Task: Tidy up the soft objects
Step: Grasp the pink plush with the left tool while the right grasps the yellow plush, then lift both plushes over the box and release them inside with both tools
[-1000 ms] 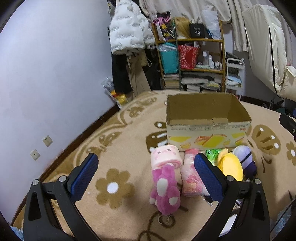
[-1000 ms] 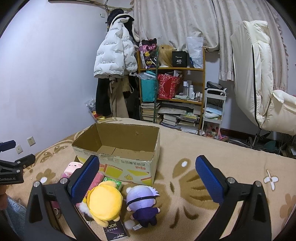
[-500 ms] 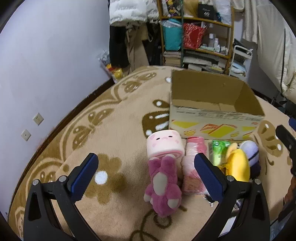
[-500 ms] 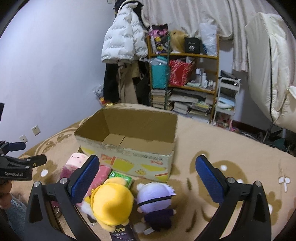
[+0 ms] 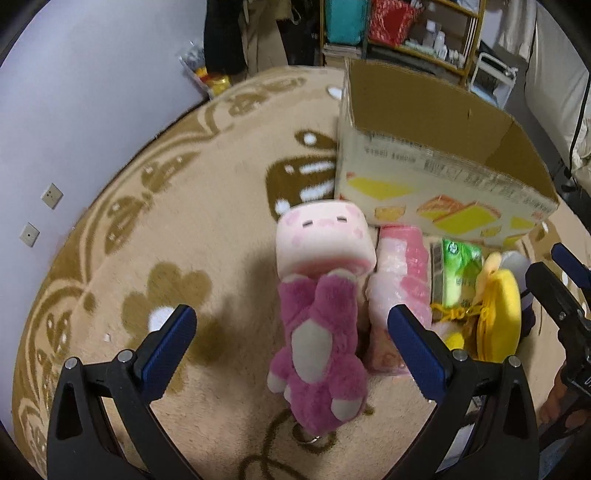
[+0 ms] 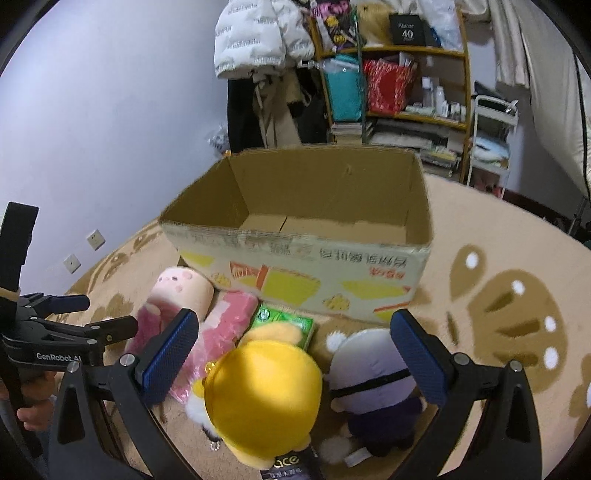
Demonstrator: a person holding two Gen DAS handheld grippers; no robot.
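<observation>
Both grippers have dropped closer, fingers spread wide and empty: left gripper point(image 5: 291, 332) straddling the magenta plush point(image 5: 317, 347), right gripper point(image 6: 293, 350) over the yellow plush point(image 6: 262, 398). Grasping seems imminent; beyond, the cardboard box point(image 6: 314, 254) waits empty.

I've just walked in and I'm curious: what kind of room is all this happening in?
Most likely a lived-in bedroom or spare room at home. A white puffer jacket hangs by a cluttered shelf of books and bags, and a patterned beige carpet covers the floor, with plush toys beside a cardboard box.
</observation>
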